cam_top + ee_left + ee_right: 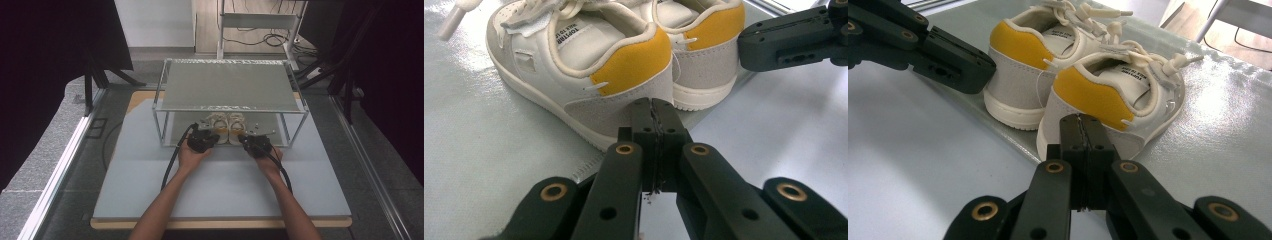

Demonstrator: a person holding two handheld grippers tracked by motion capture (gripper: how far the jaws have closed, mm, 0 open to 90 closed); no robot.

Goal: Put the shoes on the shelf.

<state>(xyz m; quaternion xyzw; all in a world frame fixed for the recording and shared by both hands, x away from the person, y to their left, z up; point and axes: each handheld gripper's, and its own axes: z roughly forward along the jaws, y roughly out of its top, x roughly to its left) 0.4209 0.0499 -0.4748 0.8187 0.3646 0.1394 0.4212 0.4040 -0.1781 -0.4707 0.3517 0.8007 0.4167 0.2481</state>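
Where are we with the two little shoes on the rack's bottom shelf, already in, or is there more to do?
Done, by the look of it: both shoes, left shoe and right shoe, stand side by side on the lower shelf of the rack, heels outward. In hand: nothing; the left gripper and right gripper are shut and empty, each tip at a heel. Left: perhaps a last nudge inward, then withdrawing.

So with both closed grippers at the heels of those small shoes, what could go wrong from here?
1. The shut left gripper and right gripper press on the grey suede heels of the small white-and-yellow shoes, so an uneven push might twist or tip one.
2. Raised hands might knock the metal-framed shelf overhead.
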